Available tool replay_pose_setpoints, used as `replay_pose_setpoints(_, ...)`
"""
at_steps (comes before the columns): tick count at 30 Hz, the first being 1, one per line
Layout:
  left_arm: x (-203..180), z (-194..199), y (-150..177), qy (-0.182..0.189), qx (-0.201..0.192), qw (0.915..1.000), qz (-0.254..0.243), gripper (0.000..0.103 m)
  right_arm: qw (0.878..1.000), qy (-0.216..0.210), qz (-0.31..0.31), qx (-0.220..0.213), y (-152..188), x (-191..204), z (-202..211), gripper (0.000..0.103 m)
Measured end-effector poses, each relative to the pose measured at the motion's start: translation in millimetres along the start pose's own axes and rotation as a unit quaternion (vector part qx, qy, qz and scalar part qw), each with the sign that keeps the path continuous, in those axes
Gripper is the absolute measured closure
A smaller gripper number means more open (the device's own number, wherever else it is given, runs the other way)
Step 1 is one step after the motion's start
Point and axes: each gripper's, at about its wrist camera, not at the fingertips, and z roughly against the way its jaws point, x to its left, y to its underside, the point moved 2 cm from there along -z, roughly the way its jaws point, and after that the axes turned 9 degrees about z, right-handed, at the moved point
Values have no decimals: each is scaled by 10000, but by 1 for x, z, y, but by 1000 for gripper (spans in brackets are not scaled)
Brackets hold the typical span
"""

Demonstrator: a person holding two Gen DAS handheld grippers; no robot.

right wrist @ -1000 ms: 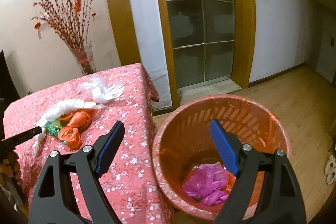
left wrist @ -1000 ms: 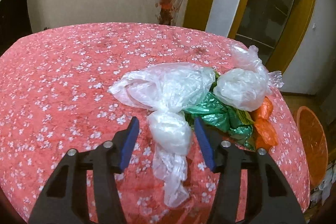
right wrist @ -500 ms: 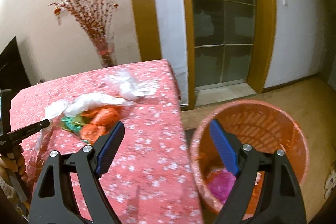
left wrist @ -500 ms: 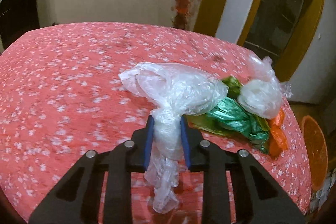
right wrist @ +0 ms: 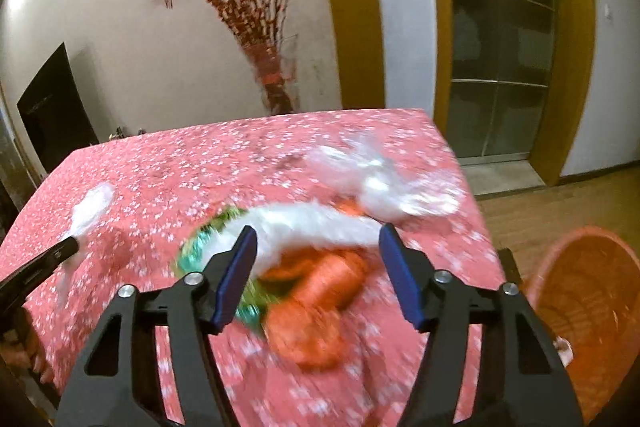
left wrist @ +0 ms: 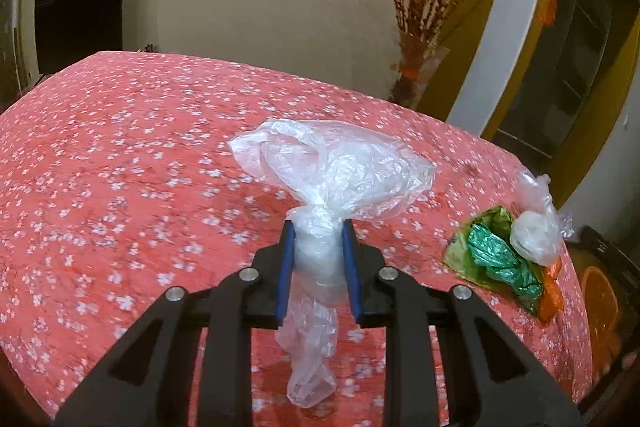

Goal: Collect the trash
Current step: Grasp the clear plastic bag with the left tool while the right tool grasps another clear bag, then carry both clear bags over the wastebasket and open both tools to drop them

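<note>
My left gripper (left wrist: 318, 229) is shut on the neck of a crumpled clear plastic bag (left wrist: 340, 171), held just above the red flowered tablecloth (left wrist: 120, 147). Its tail hangs below the pads. To the right lies a pile: a green bag (left wrist: 500, 263), a white bag (left wrist: 534, 237) and an orange bag (left wrist: 552, 297). In the blurred right wrist view my right gripper (right wrist: 318, 231) hovers over that pile with its jaws closing. The white bag (right wrist: 312, 223) and orange bag (right wrist: 320, 291) sit between the pads, which press on nothing.
An orange plastic basket (right wrist: 592, 307) stands on the wooden floor by the table's right edge. Another clear bag (right wrist: 380, 179) lies beyond the pile. A vase of red branches (right wrist: 276, 83) stands behind the table. A hand (right wrist: 24, 351) shows at the left edge.
My left gripper shut on the clear bag and drew it left, away from the pile. My right gripper swung from over the basket to over the pile, and its jaws narrowed.
</note>
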Motion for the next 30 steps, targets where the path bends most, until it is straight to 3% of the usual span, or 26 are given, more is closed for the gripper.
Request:
replay_pose_setpoints(4, 9, 0, -3, 23, -2, 10000, 44, 79, 9993, -11, 17, 382, -3, 5, -34, 43)
replay_pose_setpoints(6, 11, -1, -3, 33, 11, 10000, 54, 79, 9977, -116, -2, 669, 4, 5, -47, 49)
replay_pose_setpoints(8, 13, -2, -3, 46, 22, 10000, 57, 79, 9970, -167, 47, 758, 11, 7, -49, 59)
replay_pose_setpoints(10, 14, -4, -3, 48, 35, 10000, 60, 79, 9968, -98, 252, 749, 14, 13, -48, 84)
replay_pose_setpoints(12, 15, -5, -2, 49, 50, 10000, 68, 79, 9968, -101, 310, 735, 14, 15, -46, 94)
replay_pose_setpoints(21, 6, 5, -1, 116, -8, 9999, 12, 79, 9994, -62, 320, 115, 0, 8, -1, 97)
replay_pose_setpoints(30, -27, 29, 1, 378, -123, 9990, -194, 79, 9988, 61, 141, -476, -5, -17, 61, 97)
